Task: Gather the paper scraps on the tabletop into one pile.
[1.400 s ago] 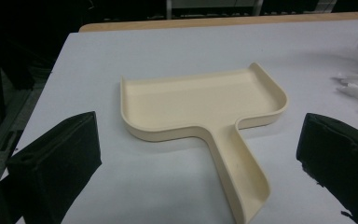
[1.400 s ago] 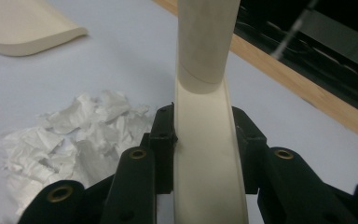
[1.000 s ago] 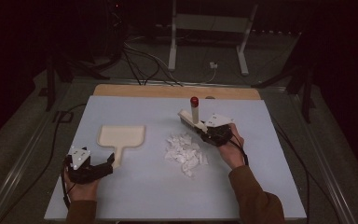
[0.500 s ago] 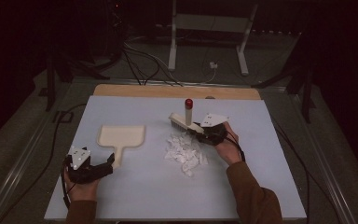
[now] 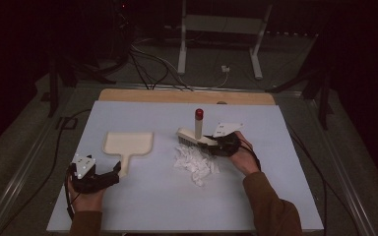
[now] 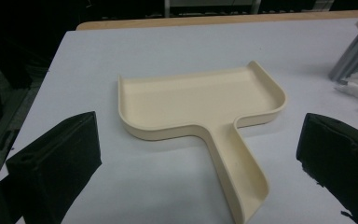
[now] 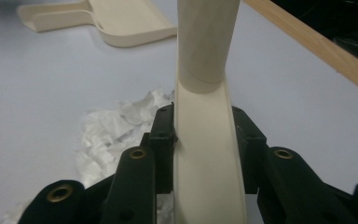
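A pale blue table top (image 5: 142, 206), edged at the far side by a wooden strip (image 5: 187, 95), is set in a dark room with cables on the floor. The cream dustpan (image 5: 128, 146) lies empty at left. The brush (image 5: 195, 136) is clamped in the right gripper (image 5: 215, 146), just beyond the crumpled paper (image 5: 194, 161). The left gripper (image 5: 109, 173) is held wide open near the dustpan handle.
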{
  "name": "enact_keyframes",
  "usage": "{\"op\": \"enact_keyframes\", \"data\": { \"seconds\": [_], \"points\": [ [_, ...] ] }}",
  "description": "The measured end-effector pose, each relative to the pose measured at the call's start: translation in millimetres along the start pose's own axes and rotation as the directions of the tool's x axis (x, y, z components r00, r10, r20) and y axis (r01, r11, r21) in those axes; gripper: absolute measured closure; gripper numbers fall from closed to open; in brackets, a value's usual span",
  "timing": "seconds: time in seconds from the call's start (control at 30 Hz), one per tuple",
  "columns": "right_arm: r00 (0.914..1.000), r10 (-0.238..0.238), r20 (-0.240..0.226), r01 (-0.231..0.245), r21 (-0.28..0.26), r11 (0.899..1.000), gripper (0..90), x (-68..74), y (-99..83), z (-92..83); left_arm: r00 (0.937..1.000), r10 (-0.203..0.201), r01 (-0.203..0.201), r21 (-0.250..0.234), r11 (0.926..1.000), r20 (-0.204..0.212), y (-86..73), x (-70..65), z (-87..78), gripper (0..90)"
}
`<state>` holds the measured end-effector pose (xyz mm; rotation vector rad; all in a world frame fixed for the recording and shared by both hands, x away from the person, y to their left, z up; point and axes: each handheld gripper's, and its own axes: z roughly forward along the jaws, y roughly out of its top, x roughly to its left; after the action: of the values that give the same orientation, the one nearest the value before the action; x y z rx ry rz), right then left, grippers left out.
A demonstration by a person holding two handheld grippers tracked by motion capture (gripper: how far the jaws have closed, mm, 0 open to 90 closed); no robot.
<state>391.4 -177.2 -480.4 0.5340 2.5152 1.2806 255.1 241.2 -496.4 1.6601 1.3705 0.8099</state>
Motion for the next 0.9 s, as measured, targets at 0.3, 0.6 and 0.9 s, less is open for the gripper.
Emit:
{"op": "enact_keyframes", "data": {
  "seconds": [0.3, 0.6, 0.9],
  "points": [
    [0.9981, -0.009, -0.061, 0.009, -0.002, 1.0, 67.5, 2.0, -1.5, -4.3, 1.0, -0.001, 0.001, 0.0, 1.0, 0.0, 0.0, 0.2, -0.1, 0.4],
    [0.9942, 0.007, -0.108, -0.006, 0.006, 1.0, 67.5, 2.8, -4.0, -9.7, 1.0, 0.0, 0.0, 0.003, 1.0, -0.001, 0.0, -0.4, 0.4, 0.4],
    [0.9973, 0.066, -0.03, -0.066, 0.003, 0.998, 67.5, -1.5, -1.6, -7.8, 1.0, 0.0, 0.0, 0.003, 1.0, 0.0, -0.1, 0.1, 0.2, 0.4]
  ]
}}
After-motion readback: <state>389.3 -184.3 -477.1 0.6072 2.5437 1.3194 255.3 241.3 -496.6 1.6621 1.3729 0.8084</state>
